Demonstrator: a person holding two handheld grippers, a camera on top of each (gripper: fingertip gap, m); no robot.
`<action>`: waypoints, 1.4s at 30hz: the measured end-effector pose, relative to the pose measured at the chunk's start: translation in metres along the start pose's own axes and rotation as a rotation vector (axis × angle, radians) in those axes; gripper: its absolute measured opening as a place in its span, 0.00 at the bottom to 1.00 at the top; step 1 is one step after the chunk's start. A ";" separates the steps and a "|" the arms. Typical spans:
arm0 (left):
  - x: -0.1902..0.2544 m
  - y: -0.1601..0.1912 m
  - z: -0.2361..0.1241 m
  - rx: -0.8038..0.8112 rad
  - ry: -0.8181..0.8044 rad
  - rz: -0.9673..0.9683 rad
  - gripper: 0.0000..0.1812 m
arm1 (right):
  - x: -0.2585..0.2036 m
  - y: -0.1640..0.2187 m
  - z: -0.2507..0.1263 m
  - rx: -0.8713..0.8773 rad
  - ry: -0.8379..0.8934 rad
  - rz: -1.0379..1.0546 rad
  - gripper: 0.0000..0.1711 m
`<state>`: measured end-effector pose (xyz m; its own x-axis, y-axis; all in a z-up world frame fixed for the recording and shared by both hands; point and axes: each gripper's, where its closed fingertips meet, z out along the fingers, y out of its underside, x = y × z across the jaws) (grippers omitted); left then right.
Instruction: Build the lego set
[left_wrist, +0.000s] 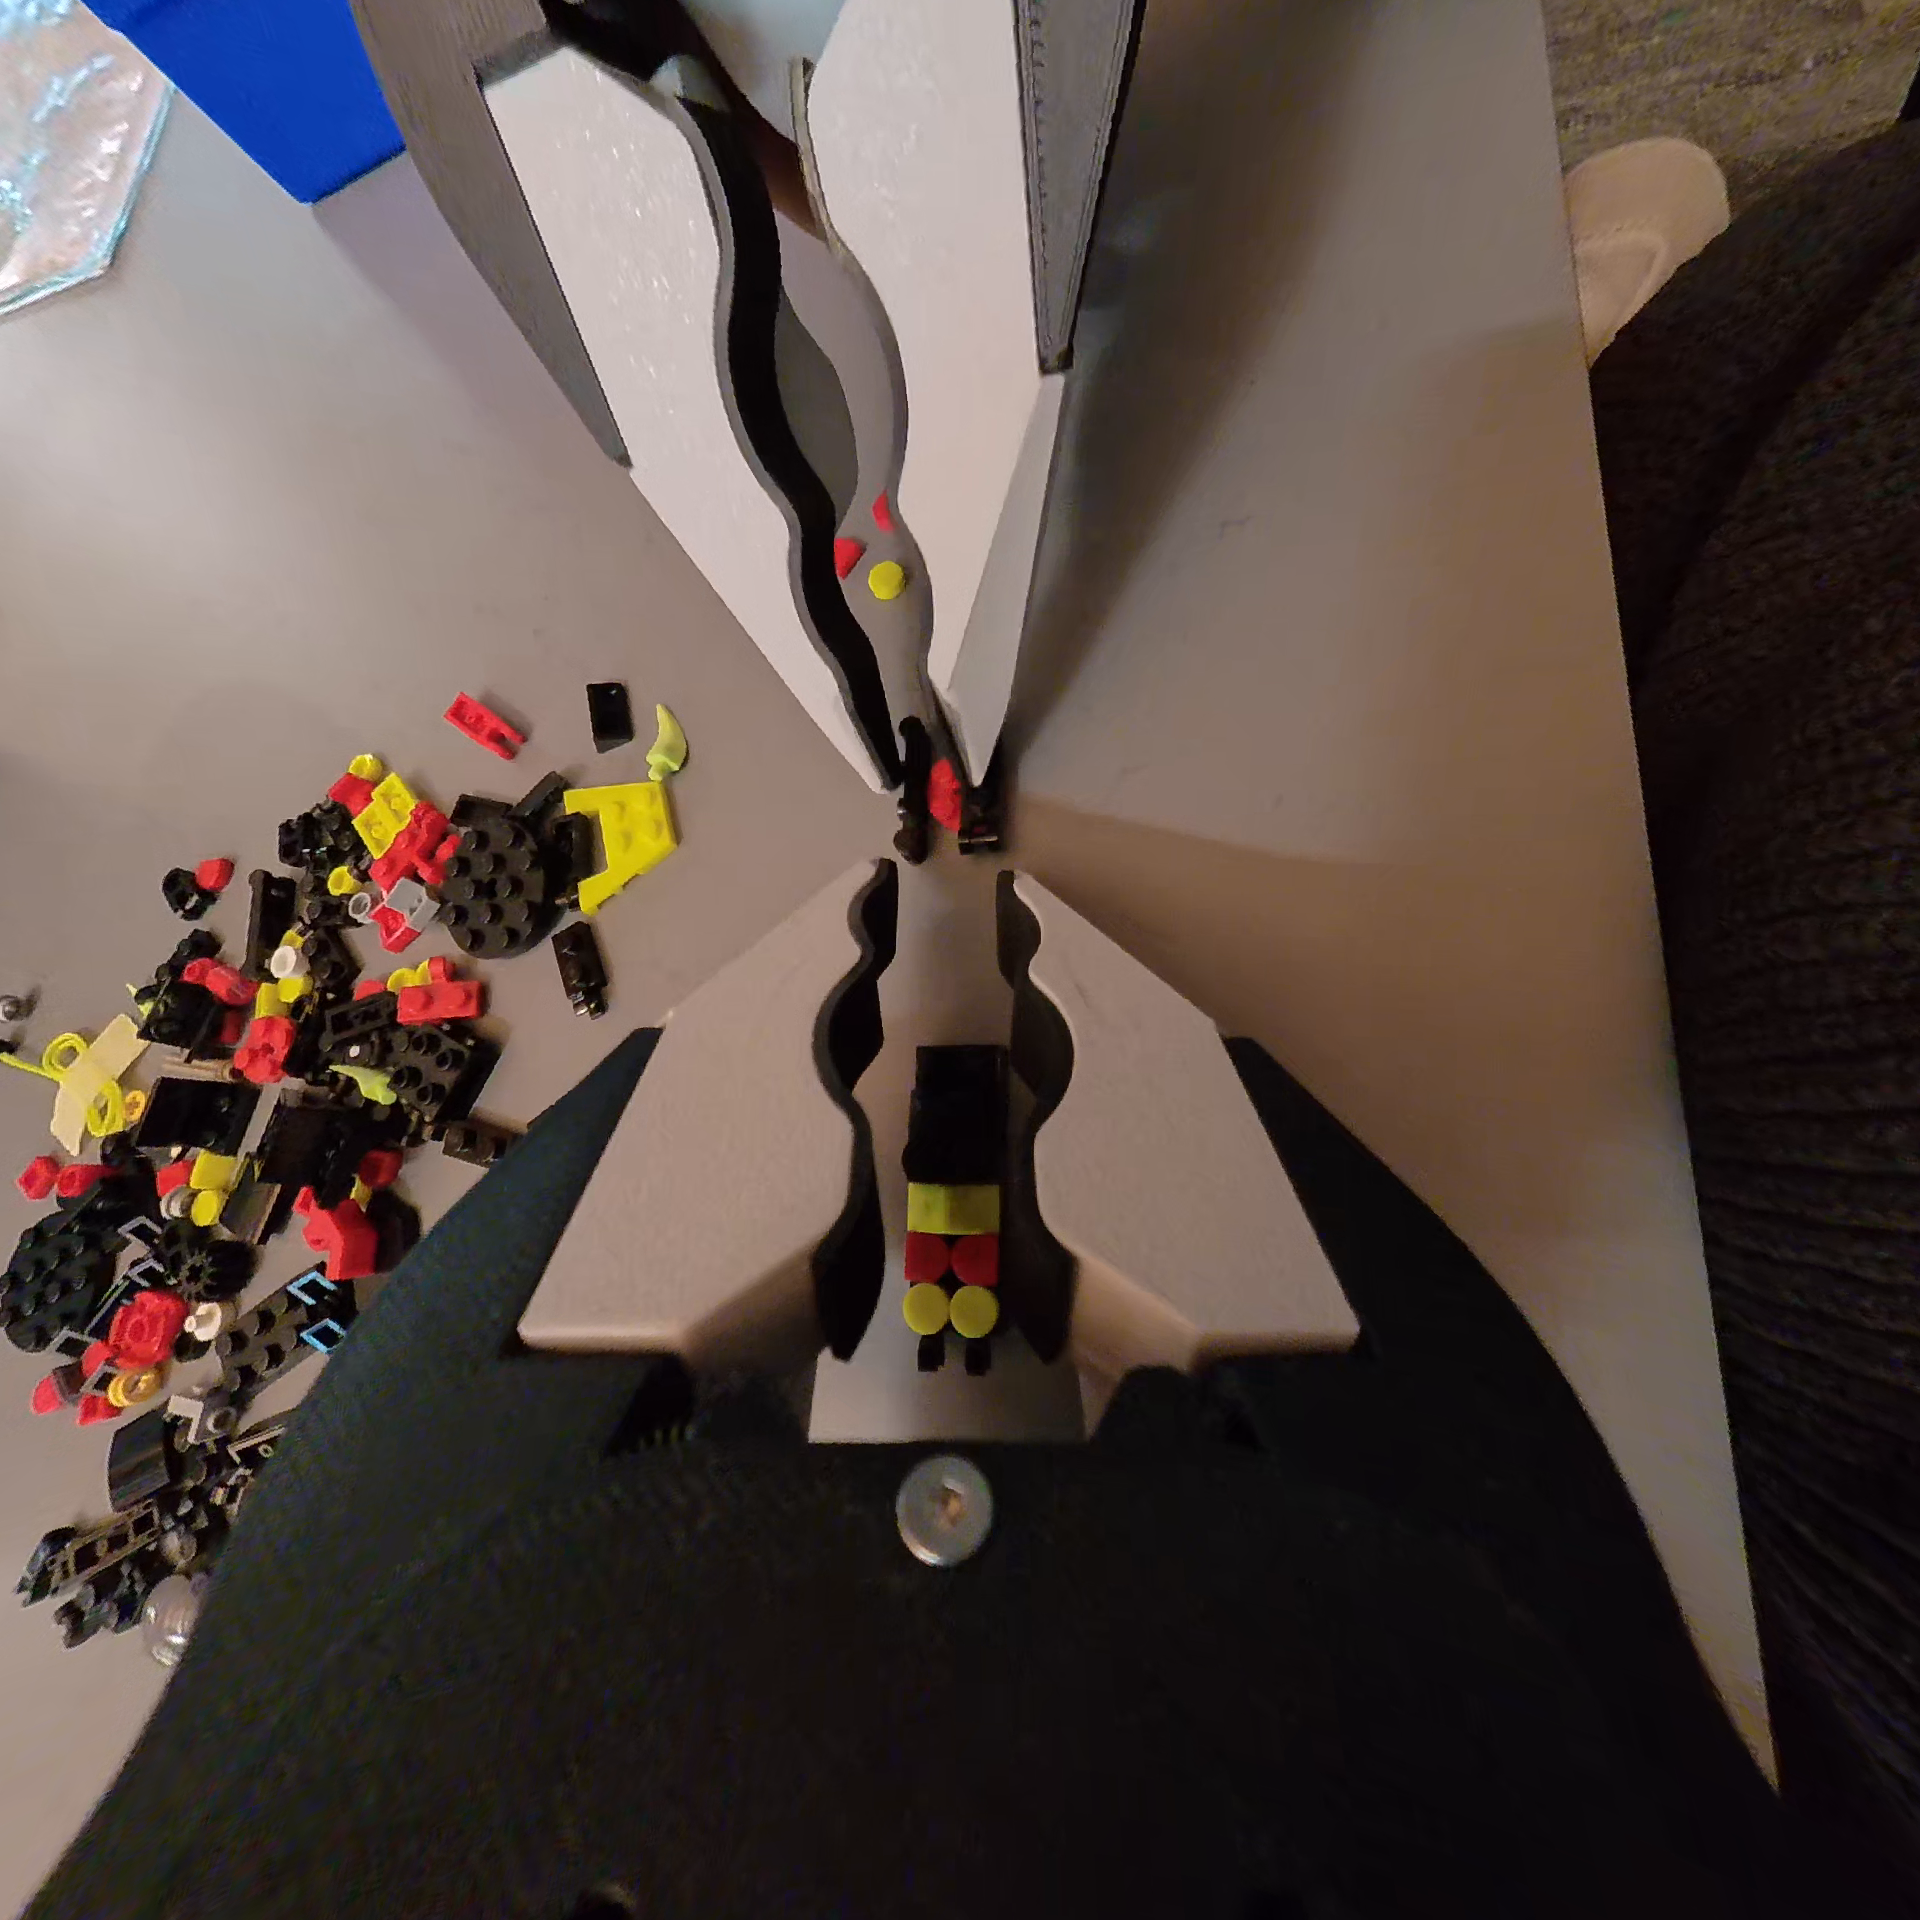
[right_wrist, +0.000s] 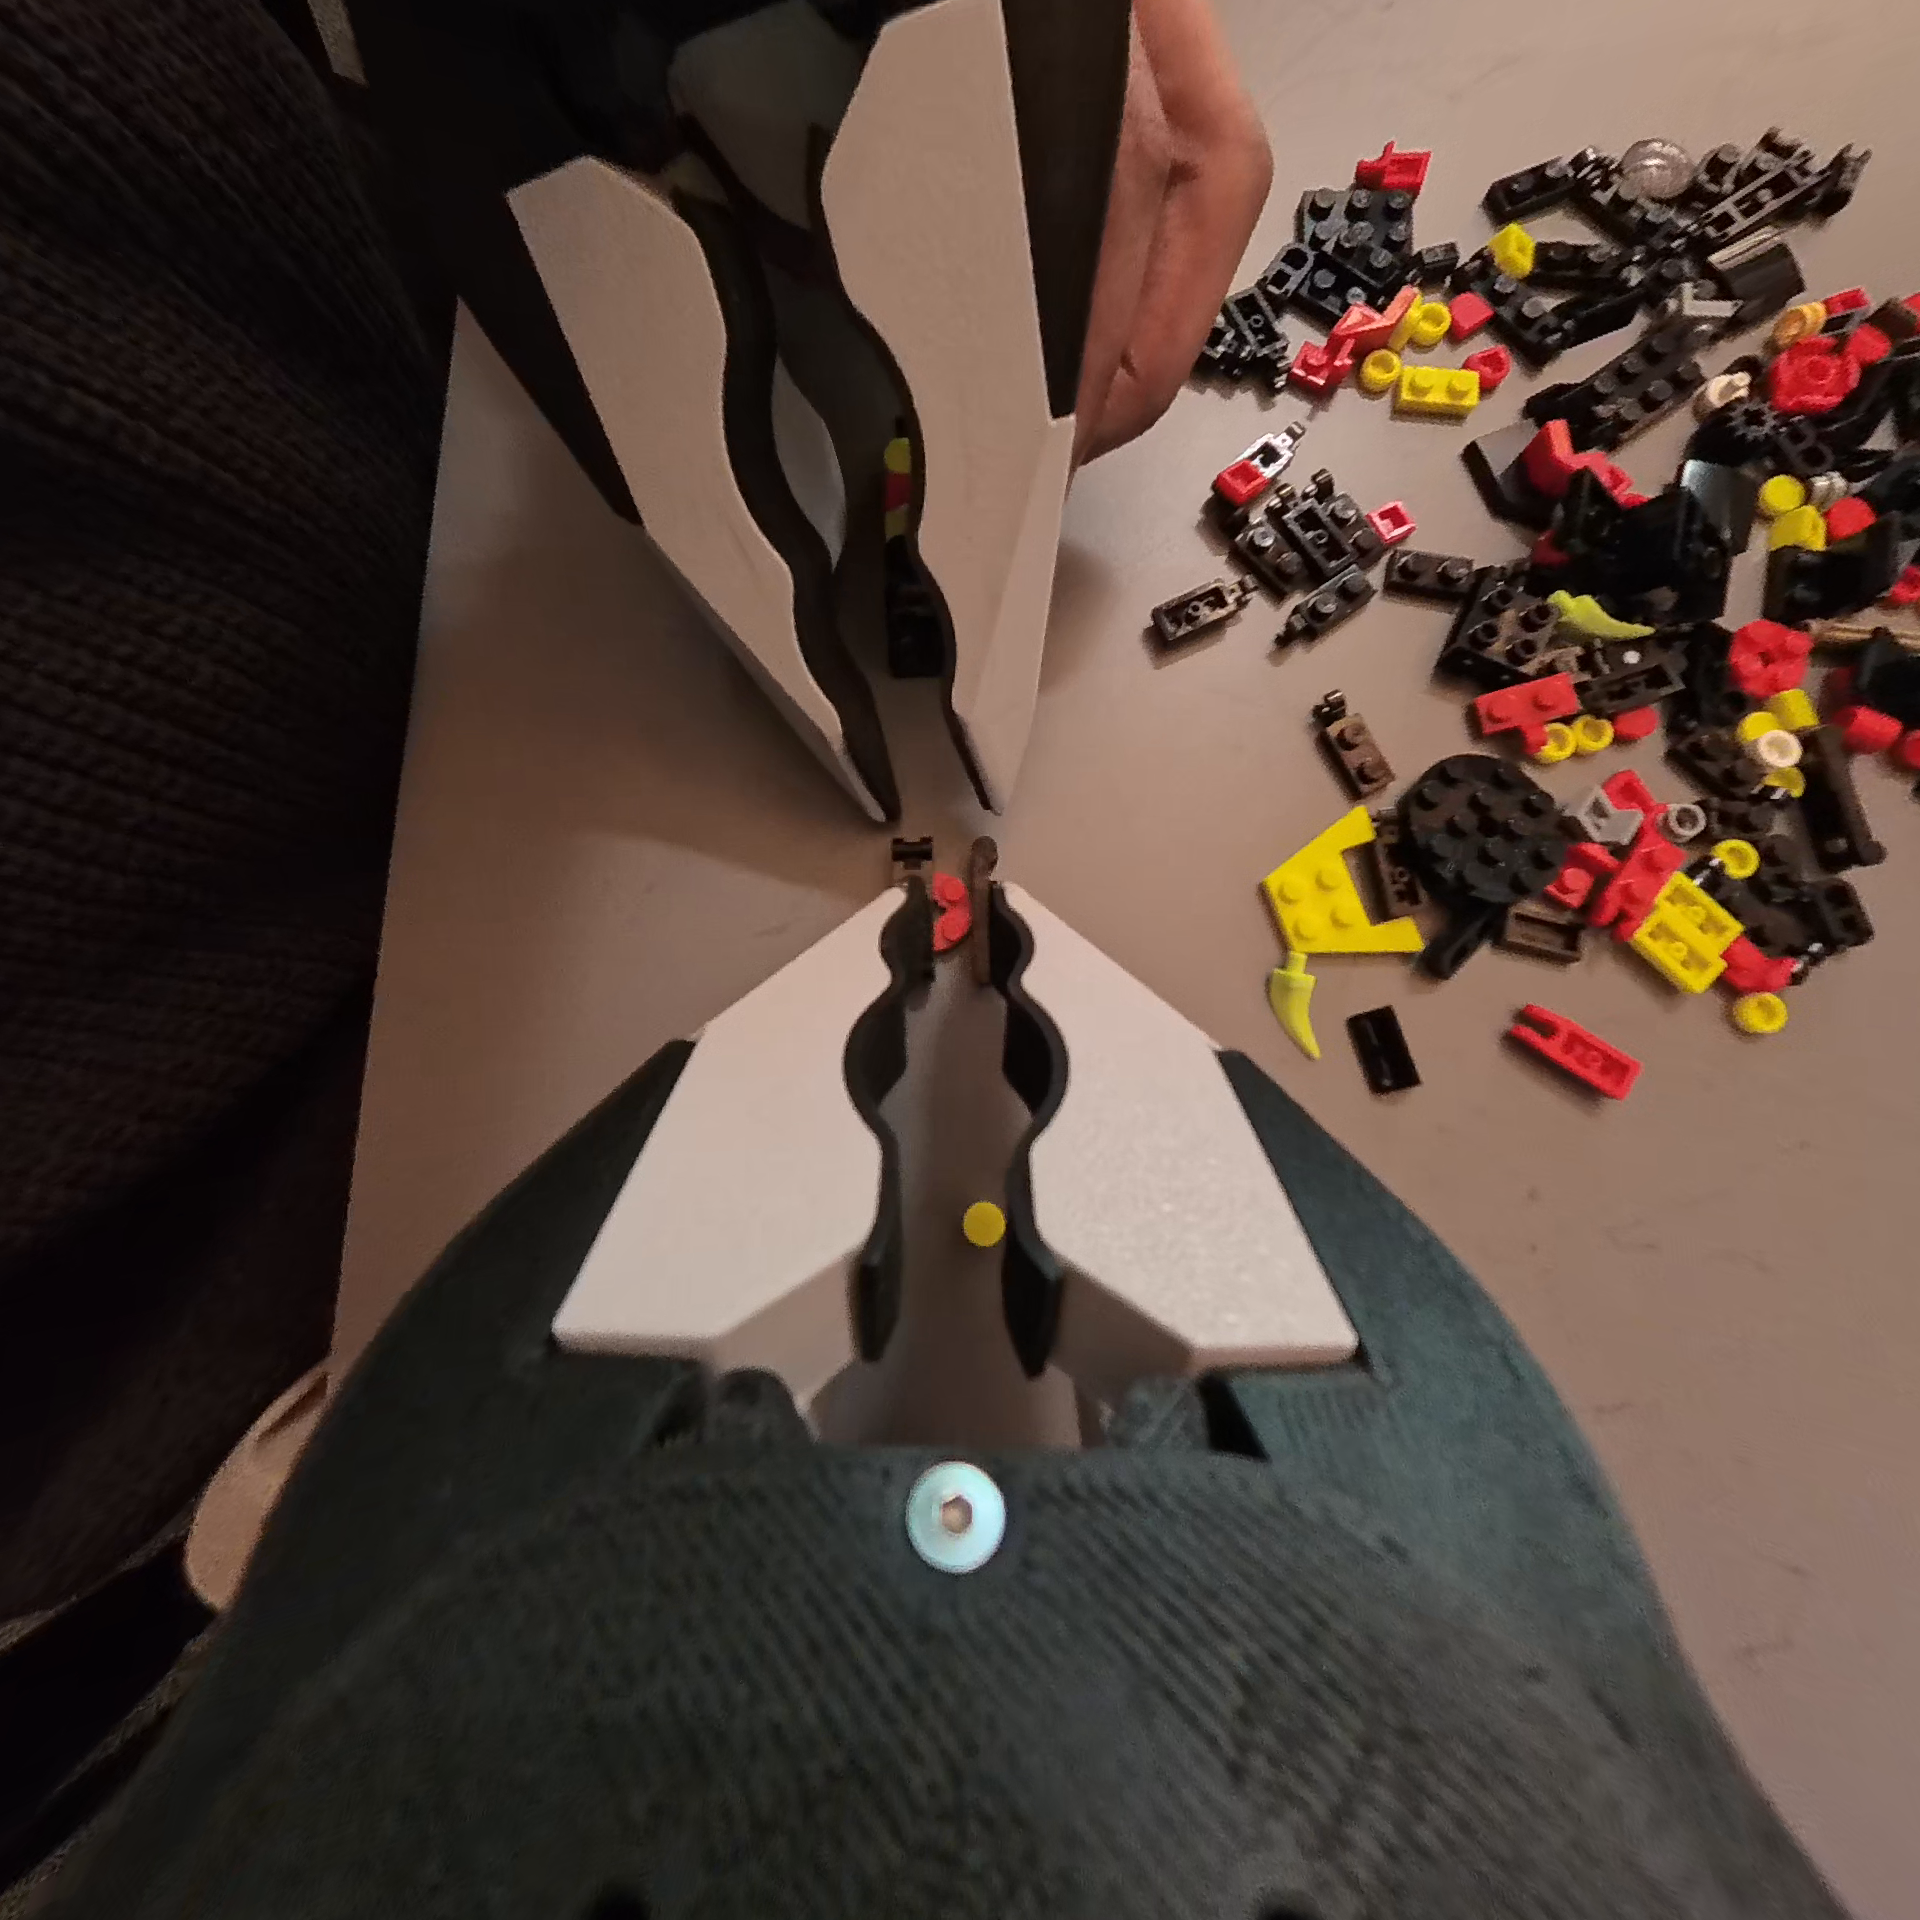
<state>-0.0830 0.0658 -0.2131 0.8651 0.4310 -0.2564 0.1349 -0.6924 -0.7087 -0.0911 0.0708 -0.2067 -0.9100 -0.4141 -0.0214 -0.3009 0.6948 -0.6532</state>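
Over at the left of the left wrist view, a pile of loose lego pieces (left_wrist: 270, 1091) spreads on the grey table (left_wrist: 1299, 1039), with a blue box (left_wrist: 260, 94) and a clear plastic bag (left_wrist: 62, 156) behind it; the right wrist view shows neither of those two. In the middle, the left gripper (left_wrist: 948, 878) meets the right gripper (left_wrist: 938, 781) tip to tip. The right one's fingers are pinched on a small red and black piece (left_wrist: 943, 795). The left one's tips stand slightly apart; a black, yellow and red build (left_wrist: 951, 1195) sits farther back in their gap, and I cannot tell whether it is clamped. Dark knitted fabric (left_wrist: 1787, 935) fills the right. Only the right wrist view shows the hand (right_wrist: 1174, 260) holding the left gripper.
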 end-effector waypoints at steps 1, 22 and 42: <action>0.000 0.000 0.000 0.001 0.000 0.000 0.10 | 0.000 0.000 -0.001 0.004 0.003 0.002 0.06; -0.009 -0.001 -0.004 0.025 -0.024 -0.045 0.09 | 0.008 0.014 -0.003 -0.029 0.051 0.054 0.05; -0.028 -0.033 -0.039 0.316 0.380 -0.878 0.13 | 0.013 -0.032 -0.037 0.073 0.391 -0.362 0.02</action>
<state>-0.0924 0.0539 -0.1568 0.6249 0.4636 0.6281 0.7124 -0.0095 -0.7017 -0.1033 0.0646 -0.1580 -0.7944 -0.3603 0.4890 -0.6070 0.5001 -0.6176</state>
